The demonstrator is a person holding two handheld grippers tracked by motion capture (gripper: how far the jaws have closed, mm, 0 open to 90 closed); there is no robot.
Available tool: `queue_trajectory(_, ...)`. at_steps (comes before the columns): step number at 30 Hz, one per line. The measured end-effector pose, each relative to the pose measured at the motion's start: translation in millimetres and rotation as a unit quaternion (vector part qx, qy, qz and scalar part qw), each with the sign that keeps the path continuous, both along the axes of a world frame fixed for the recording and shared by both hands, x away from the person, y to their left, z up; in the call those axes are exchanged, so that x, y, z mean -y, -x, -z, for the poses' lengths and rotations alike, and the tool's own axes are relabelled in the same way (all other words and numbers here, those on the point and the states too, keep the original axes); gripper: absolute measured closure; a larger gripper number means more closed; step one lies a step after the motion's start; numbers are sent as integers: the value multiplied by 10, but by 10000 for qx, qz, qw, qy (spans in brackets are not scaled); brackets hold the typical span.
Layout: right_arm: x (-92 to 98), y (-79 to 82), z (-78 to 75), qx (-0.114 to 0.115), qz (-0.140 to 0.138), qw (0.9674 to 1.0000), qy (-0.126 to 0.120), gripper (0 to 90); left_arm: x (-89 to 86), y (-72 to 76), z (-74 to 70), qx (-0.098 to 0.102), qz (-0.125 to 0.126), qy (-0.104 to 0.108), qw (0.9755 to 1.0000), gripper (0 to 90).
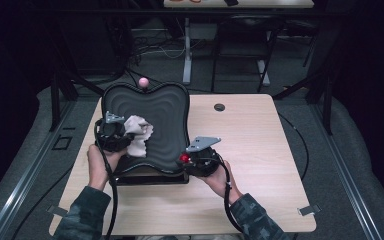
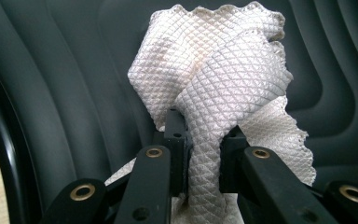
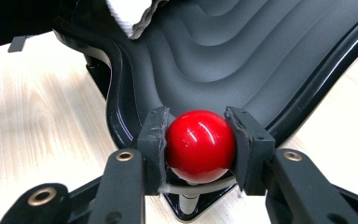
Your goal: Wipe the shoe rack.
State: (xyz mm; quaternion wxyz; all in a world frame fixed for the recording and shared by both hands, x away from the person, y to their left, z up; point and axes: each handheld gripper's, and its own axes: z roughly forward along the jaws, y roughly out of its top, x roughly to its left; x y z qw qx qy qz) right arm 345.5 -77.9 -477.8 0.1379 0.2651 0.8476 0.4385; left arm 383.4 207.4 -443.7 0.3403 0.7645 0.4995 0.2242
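Observation:
A black wavy tray (image 1: 167, 112) with ridged contours rests on the wooden table (image 1: 260, 150). My left gripper (image 1: 122, 134) is shut on a crumpled pale quilted cloth (image 1: 139, 132) that lies against the tray's left part; in the left gripper view the cloth (image 2: 219, 79) bulges up between the pads over the dark ridges (image 2: 51, 93). My right gripper (image 1: 192, 160) is shut on a glossy red ball knob (image 3: 200, 144) at the tray's near right corner, seen as a small red knob (image 1: 184, 158) in the high view. A pink ball knob (image 1: 143, 81) stands at the tray's far edge.
A round cable hole (image 1: 219, 107) sits in the table behind the tray. Cables trail from both grippers toward the person's sleeves. Beyond the table are desk legs (image 1: 187, 60) and floor cables. Bare wood lies right of the tray.

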Motion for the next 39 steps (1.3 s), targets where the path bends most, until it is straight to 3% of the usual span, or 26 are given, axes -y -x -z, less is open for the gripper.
queue_trajectory(16,-2,6,4,17,-1,10000,-18,606,63,213,99,-34,21,-62,10000,786)
queue_trajectory(23,-2,1,-1,16,-15,10000,26,606,98,173,78,46,-19,-85,10000,782)
queue_trajectory(28,-2,3,-3,13,-22,10000,39,606,163,41,15,108,-16,-84,9999,781)
queue_trajectory(39,-12,-5,7,36,-41,10000,-12,607,272,-448,-239,165,-56,-168,9997,781)
